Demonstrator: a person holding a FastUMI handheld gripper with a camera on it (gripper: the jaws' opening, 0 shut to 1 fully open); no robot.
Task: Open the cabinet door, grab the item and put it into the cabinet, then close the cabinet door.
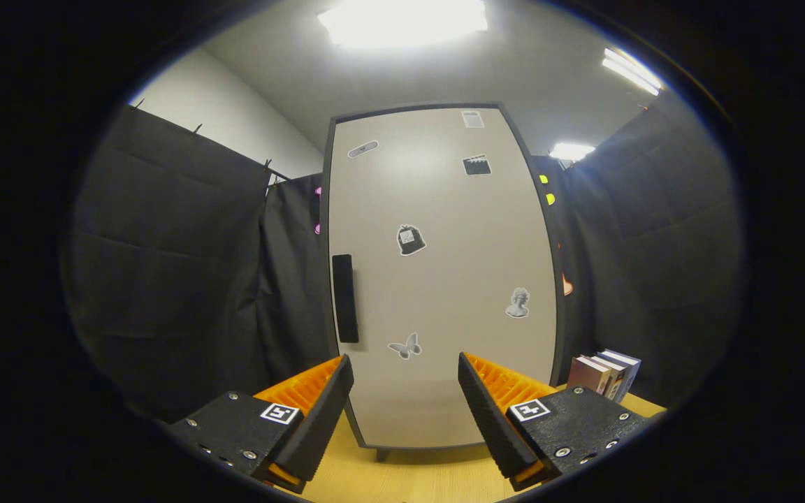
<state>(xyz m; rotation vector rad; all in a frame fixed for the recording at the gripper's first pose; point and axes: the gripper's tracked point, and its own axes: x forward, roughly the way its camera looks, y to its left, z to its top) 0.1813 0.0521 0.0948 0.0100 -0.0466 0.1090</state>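
From the gripper view, the hand-held gripper hangs low over the wooden counter with its two fingers spread wide and nothing between them, aimed square at the cabinet door. That door is closed and stands upright just beyond the fingertips, pale and dotted with small stickers: a butterfly low down, a bust to the right, a bag shape near the middle. Its dark vertical handle sits along the left edge, a little above and beyond the left finger, which suggests the door hinges on the right and will swing out from the left. The open stance makes sense to me as a ready pose: the fingers would need that gap to close around the handle, and the gripper seems lined up with the door's middle rather than the handle, so a shift to the left looks called for first. The item to be stowed appears to be the small row of books standing on the counter to the right of the cabinet, near its lower right corner and beyond the right finger, kept clear of the door's swing. Nothing has been grasped yet, and I judge the task to be at its very start.
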